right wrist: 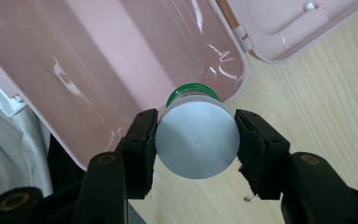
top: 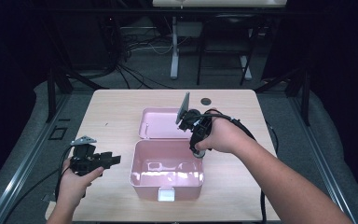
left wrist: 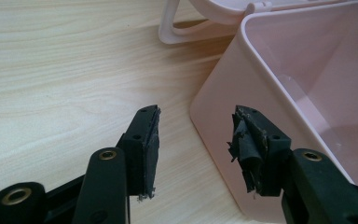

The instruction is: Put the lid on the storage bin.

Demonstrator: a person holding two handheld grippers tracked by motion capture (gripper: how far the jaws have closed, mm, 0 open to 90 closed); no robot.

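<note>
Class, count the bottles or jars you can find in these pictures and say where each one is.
1. A green jar with a round silver screw cap is clamped between the right gripper's jaws, above the rim of the open pink plastic box. Others may be hidden.

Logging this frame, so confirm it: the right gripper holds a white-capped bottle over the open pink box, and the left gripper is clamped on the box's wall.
One detail is wrong. The left gripper is not clamped on the pink box: the left gripper view shows its jaws open, empty, beside the wall. The right gripper does hold the white-capped bottle over it.
</note>
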